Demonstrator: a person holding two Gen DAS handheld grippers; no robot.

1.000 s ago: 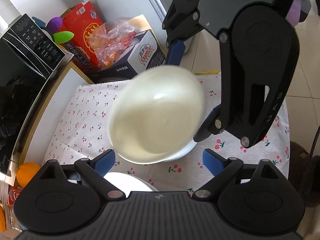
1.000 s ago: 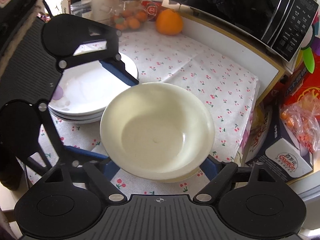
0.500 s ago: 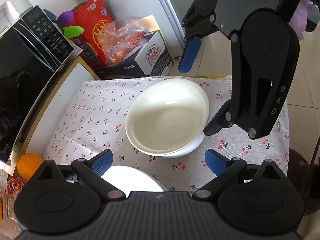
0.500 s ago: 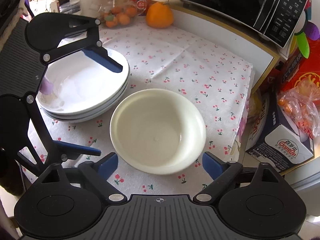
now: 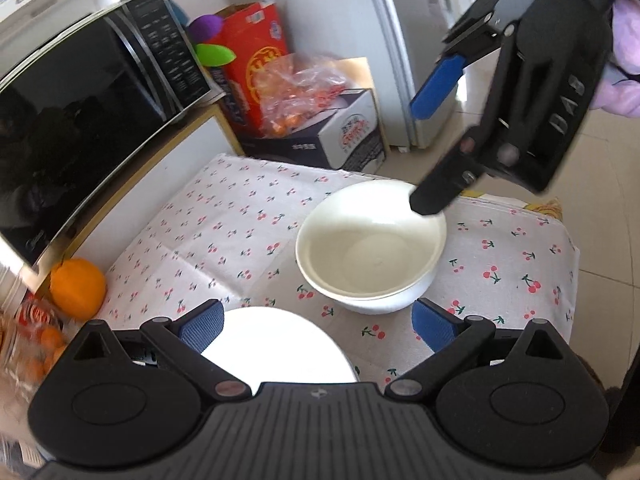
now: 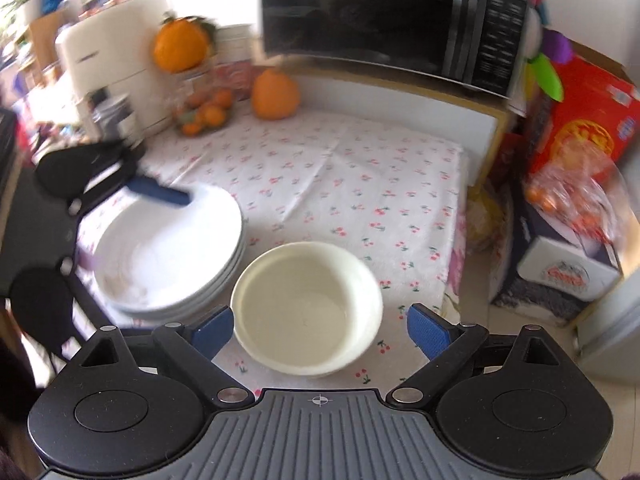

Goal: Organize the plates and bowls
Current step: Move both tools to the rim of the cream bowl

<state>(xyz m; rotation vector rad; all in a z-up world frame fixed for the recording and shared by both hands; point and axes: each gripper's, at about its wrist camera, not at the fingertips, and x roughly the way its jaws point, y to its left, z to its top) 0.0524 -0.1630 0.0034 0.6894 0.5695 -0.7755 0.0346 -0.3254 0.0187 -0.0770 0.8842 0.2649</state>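
A cream bowl (image 5: 370, 256) (image 6: 306, 308) sits nested in a white bowl (image 5: 384, 305) on the cherry-print tablecloth (image 6: 340, 168). A stack of white plates (image 6: 168, 248) (image 5: 280, 344) stands just left of it. My left gripper (image 5: 318, 326) is open, raised over the near rim of the bowls and the plates, touching neither. My right gripper (image 6: 320, 328) (image 5: 434, 146) is open too, its pads apart on either side of the cream bowl and clear of it. In the right wrist view one blue fingertip (image 6: 160, 194) of the left gripper hangs over the plates' far rim.
A black microwave (image 6: 384, 20) stands on a shelf along the table's back. Oranges (image 6: 276, 94) (image 5: 78, 288) and a fruit jar (image 6: 204, 108) sit at the back left. Cardboard boxes and a bag of fruit (image 5: 352, 132) lie on the floor past the table's right edge.
A second ago the cream bowl was tilted up between the two grippers. It now rests in the white bowl, and both grippers have let go, risen and drawn back.
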